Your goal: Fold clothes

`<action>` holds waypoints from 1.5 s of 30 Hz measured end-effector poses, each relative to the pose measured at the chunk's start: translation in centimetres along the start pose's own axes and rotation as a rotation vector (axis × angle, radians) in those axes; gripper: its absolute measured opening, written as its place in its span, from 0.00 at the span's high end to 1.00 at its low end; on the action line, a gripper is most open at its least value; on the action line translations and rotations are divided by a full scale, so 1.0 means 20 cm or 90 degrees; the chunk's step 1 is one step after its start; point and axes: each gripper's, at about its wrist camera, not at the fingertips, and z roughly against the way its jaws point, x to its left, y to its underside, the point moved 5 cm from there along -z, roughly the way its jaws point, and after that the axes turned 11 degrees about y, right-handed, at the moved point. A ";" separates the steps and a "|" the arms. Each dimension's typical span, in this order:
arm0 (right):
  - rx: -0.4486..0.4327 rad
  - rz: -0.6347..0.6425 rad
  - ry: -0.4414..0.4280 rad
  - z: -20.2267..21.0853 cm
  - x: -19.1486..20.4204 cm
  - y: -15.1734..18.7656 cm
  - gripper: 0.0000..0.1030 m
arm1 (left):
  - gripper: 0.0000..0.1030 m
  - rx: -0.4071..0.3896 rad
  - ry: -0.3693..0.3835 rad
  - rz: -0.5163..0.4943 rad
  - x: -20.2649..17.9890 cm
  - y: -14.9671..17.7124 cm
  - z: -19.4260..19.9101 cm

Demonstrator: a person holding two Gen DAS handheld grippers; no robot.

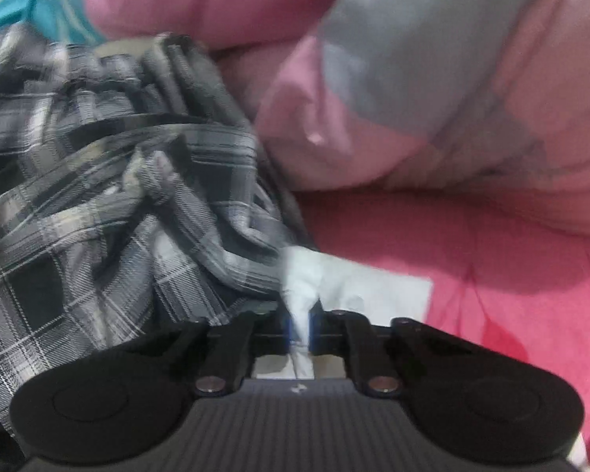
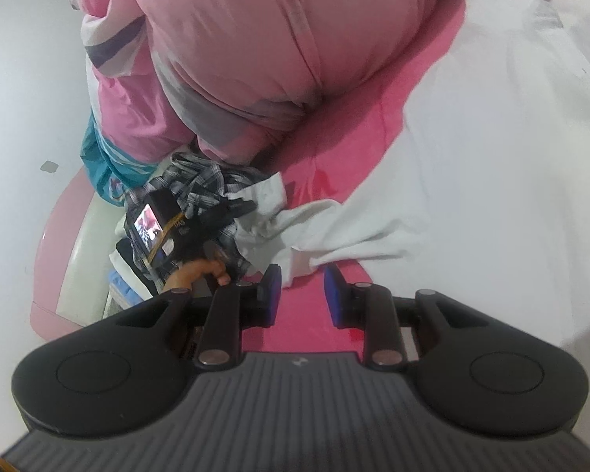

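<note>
My left tool (image 1: 301, 332) pinches a bit of the white cloth (image 1: 334, 279) on the bed.

The blue pads of my left tool are pressed together on a twisted corner of the white cloth. Just beside it, on the left, lies a crumpled grey checked shirt (image 1: 98, 196). A big pink quilt (image 1: 413, 98) is bunched up behind them. Under it all is the bright pink bed sheet (image 1: 511, 295). My right tool (image 2: 303, 295) is spread wide with nothing in it, and it hangs over the pink sheet. The edge of the white cloth lies just in front of its pads. The rest of the white cloth spreads out to the right. My hand (image 2: 196, 271) holds the left tool by the checked shirt.
</note>
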 end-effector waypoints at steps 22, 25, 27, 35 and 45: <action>-0.005 0.008 -0.005 0.22 0.10 0.11 0.76 | 0.96 -0.229 -0.025 0.198 0.49 0.03 0.95; -0.003 0.015 -0.007 0.23 0.12 0.13 0.75 | 0.96 -0.235 -0.035 0.234 0.58 0.08 1.02; 0.000 0.016 -0.008 0.24 0.12 0.14 0.75 | 0.95 -0.206 -0.042 0.251 0.62 0.16 0.98; 0.013 0.033 0.009 0.26 0.17 0.19 0.75 | 0.94 -0.108 -0.035 0.344 0.77 0.43 0.88; 0.025 0.185 0.048 0.11 0.46 0.27 0.74 | 0.54 -0.184 0.071 0.354 0.66 0.49 1.14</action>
